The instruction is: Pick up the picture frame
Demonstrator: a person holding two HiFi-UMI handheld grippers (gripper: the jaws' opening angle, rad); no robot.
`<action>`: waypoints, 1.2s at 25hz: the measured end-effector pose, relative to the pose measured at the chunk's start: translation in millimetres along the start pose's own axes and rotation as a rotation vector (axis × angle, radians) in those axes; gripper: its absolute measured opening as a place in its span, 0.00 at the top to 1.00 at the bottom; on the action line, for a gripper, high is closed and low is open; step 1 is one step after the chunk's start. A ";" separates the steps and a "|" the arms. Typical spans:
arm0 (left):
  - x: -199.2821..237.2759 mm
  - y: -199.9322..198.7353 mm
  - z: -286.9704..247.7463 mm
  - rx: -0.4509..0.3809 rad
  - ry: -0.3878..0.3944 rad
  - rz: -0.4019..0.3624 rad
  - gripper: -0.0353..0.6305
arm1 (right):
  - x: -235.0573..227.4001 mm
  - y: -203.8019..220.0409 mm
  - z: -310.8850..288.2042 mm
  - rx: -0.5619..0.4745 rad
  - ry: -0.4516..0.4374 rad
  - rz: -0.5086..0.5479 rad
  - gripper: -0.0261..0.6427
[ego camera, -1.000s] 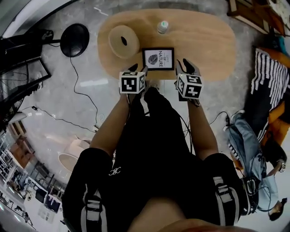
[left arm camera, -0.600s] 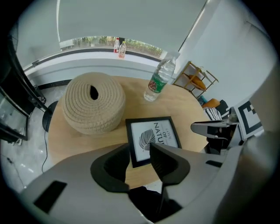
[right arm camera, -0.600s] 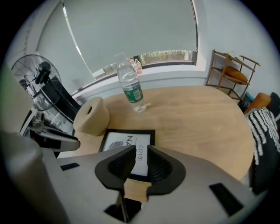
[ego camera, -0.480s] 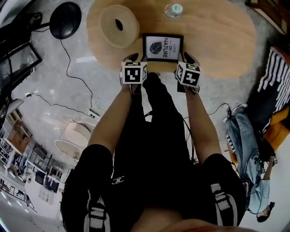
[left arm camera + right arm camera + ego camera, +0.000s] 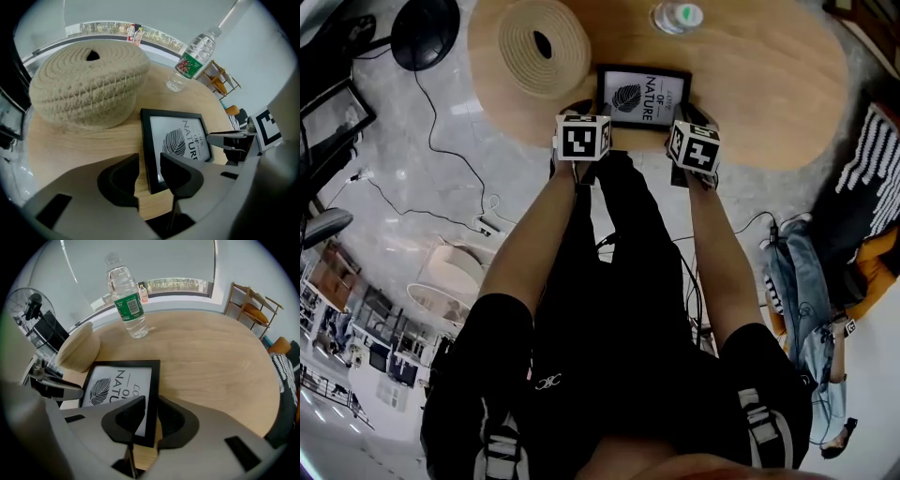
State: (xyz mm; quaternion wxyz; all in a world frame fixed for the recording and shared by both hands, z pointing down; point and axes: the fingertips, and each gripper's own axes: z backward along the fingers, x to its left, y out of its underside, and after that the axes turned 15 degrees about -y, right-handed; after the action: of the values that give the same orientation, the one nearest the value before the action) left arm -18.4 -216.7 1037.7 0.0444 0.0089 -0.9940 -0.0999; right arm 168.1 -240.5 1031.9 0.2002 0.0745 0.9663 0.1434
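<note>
Picture frame point(image 5: 643, 97) lies flat on the near edge of an oval wooden table point(image 5: 769, 84), print side up: a leaf and the word NATURE. Both grippers are at its near side, one at each end.

Left gripper point(image 5: 149, 161): jaws a little apart, a narrow gap. The frame's black left border runs up through that gap. One jaw sits outside the frame over bare wood, the other over the glass. A strip of wood shows between the border and the outer jaw, so there is no clamp here.

Right gripper point(image 5: 151, 401): jaws closer together than the left's. The frame's right border fills the gap, with a jaw against each side of it. The near right corner of the frame sits down between the jaws, and the inner jaw overlaps the print.

In the head view the frame is still flat on the table, not lifted.

A woven rope basket point(image 5: 546, 49) sits just beside the frame's far left corner. An upright plastic water bottle point(image 5: 677, 16) with a green label stands behind the frame, apart from it.
</note>
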 end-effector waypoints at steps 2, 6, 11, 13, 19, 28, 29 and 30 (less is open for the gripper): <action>-1.7 -0.3 -6.3 0.006 0.007 -0.009 0.71 | -1.3 0.3 -3.6 0.007 -0.001 -0.007 0.81; -6.3 1.2 -12.7 0.004 0.038 -0.009 0.77 | -2.8 2.4 -7.8 0.006 -0.011 -0.004 0.81; -2.5 4.0 -9.0 0.004 0.043 -0.025 0.79 | 1.1 4.8 -7.7 0.021 -0.017 0.048 0.81; -1.3 0.4 0.2 0.003 0.041 -0.036 0.81 | 4.6 0.4 -1.1 0.020 -0.029 0.064 0.83; 3.0 -9.3 72.9 -0.096 0.052 -0.058 0.81 | 44.8 -18.0 69.0 -0.081 -0.043 0.079 0.83; 3.7 -54.3 255.5 -0.311 0.034 -0.138 0.82 | 125.0 -68.4 222.1 -0.275 -0.079 0.117 0.83; 3.8 -64.6 277.1 -0.346 0.032 -0.146 0.82 | 134.3 -79.9 240.4 -0.313 -0.076 0.129 0.83; 2.7 -74.8 299.0 -0.382 0.031 -0.152 0.82 | 142.8 -91.5 259.9 -0.353 -0.070 0.143 0.83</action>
State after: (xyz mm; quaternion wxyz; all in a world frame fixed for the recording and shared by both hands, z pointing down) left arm -47.3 -231.0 731.2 0.0527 0.0767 -0.9527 -0.2893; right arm 136.5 -234.2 723.2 0.2330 0.1115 0.9110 0.3216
